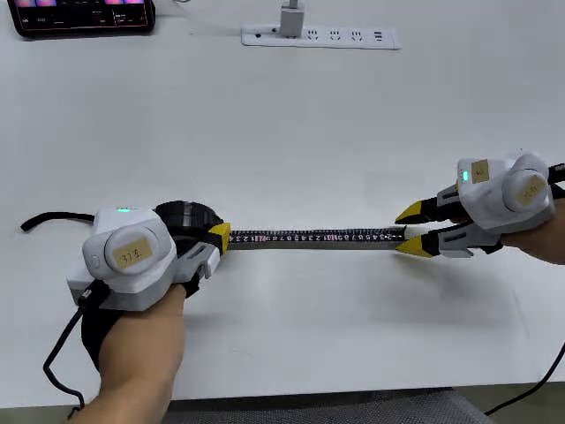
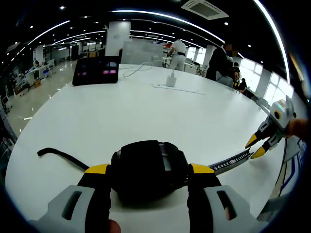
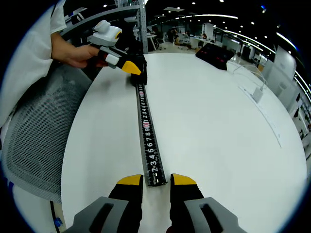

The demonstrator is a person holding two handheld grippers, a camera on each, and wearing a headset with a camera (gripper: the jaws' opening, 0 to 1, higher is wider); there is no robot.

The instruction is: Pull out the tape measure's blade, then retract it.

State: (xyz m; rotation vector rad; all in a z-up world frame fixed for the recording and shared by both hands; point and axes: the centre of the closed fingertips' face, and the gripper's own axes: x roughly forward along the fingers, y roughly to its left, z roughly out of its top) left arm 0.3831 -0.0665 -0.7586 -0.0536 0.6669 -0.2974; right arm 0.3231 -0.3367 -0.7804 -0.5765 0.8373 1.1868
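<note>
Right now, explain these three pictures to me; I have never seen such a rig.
No robot here: a person holds a two-jaw gripper in each hand. The head view comes from a camera on the person's head, looking down at a white table. The other two come from a camera riding on each gripper, looking along its jaws. The left gripper is clamped on a black tape measure. Its blade lies pulled out along the table to the right gripper, whose jaws sit either side of the blade's end; whether they pinch it is unclear. Farther back lie a power strip and a screen.
</note>
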